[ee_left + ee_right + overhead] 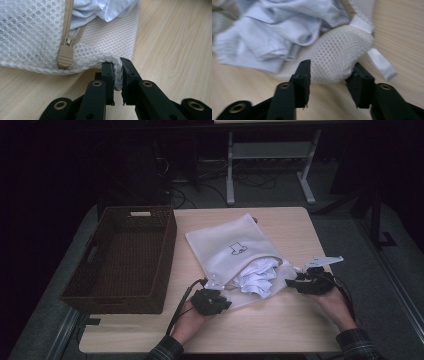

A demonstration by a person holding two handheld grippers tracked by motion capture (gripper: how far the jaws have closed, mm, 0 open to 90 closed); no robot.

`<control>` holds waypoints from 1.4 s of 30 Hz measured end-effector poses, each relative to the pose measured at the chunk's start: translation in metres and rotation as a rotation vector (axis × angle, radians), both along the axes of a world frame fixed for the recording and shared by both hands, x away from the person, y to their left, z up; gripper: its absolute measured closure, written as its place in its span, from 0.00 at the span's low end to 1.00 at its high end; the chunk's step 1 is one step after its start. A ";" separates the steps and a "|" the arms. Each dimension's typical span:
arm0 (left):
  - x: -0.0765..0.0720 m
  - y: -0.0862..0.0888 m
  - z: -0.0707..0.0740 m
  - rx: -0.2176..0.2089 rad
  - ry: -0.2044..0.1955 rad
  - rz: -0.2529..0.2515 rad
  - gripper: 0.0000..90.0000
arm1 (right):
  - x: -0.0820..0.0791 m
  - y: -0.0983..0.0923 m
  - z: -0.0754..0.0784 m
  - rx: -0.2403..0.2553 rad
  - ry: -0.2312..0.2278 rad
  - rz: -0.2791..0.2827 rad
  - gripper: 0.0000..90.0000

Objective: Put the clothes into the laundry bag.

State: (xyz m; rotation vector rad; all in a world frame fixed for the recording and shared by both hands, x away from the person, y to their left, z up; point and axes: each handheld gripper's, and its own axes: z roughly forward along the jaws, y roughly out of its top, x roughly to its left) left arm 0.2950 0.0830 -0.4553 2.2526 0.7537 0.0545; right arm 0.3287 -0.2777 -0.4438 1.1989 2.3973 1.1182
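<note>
A white mesh laundry bag (230, 247) lies on the wooden table (280, 325), its zipped mouth open toward me. A white garment (257, 275) spills out of that mouth. My left gripper (216, 292) is shut on the bag's near edge; in the left gripper view its jaws (116, 62) pinch a fold of mesh (110, 42), just right of the beige zipper pull (65, 53). My right gripper (292, 282) sits at the bag's right corner. Its jaws (332, 65) stand open, with the bulging mesh corner (337, 50) between them and the garment (274, 32) to the left.
A dark brown wicker basket (120, 211) stands on the left part of the table, with nothing in it. A white ribbon loop (382, 62) hangs from the bag's corner. Bare tabletop lies along the front edge. Desk legs and cables stand on the floor behind.
</note>
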 end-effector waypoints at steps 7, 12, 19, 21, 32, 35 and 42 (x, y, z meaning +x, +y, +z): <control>0.001 0.002 0.001 -0.005 0.003 0.007 0.91 | -0.015 0.018 0.015 0.016 -0.082 0.041 0.44; 0.001 0.001 0.001 -0.014 0.005 0.009 0.91 | -0.021 0.021 0.030 0.025 -0.146 0.008 0.40; 0.000 0.000 0.002 -0.012 0.001 0.000 0.91 | -0.018 0.035 0.043 0.045 -0.178 0.049 0.38; 0.000 0.000 0.002 -0.011 0.001 0.000 0.91 | -0.014 0.045 0.042 0.044 -0.167 0.079 0.36; 0.000 -0.001 0.002 -0.015 0.004 -0.003 0.92 | 0.013 0.102 0.029 0.029 -0.117 0.155 0.33; 0.000 0.000 0.002 -0.014 0.002 -0.005 0.93 | 0.017 0.122 0.023 -0.018 -0.121 0.182 0.35; -0.001 -0.001 0.005 -0.021 -0.009 -0.008 0.94 | 0.020 0.138 0.012 -0.154 -0.150 0.125 0.80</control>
